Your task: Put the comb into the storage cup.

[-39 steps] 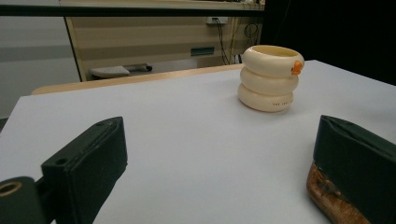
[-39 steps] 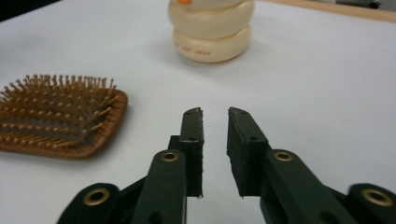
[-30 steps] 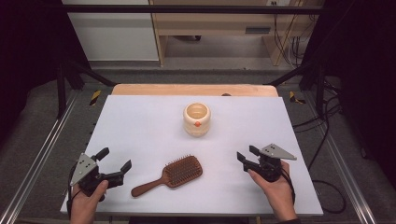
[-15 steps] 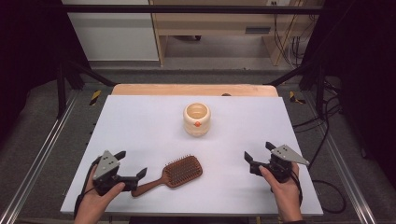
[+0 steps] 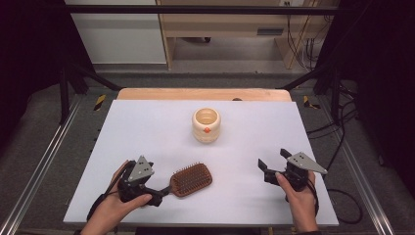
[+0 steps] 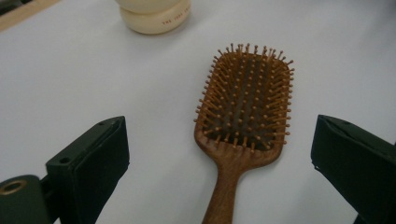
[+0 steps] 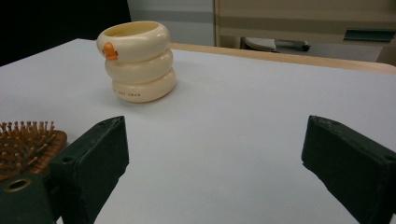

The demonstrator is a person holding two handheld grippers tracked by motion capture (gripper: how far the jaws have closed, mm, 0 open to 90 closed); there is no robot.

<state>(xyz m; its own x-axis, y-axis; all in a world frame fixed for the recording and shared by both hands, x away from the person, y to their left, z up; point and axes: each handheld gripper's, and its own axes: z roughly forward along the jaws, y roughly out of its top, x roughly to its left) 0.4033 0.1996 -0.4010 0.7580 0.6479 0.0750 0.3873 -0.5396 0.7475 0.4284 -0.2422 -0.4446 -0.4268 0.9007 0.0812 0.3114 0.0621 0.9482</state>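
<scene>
- Straddling the hairbrush [image 6: 243,116] handle: left gripper [image 5: 157,193] jaws spread wide, one on each side, not touching the wood.
- Brush lies bristles-up, head pointing away from the left jaws, handle running back between them.
- Right gripper [image 5: 274,164] jaws also wide apart, nothing between them, just bare white table [image 5: 147,127].
- Cream ring-stacked cup [image 5: 206,125] with an orange dot stands upright mid-table, beyond the brush, well apart from both grippers.
- Left hand [image 5: 110,210] and right hand [image 5: 301,200] hold the grippers at the near edge.
</scene>
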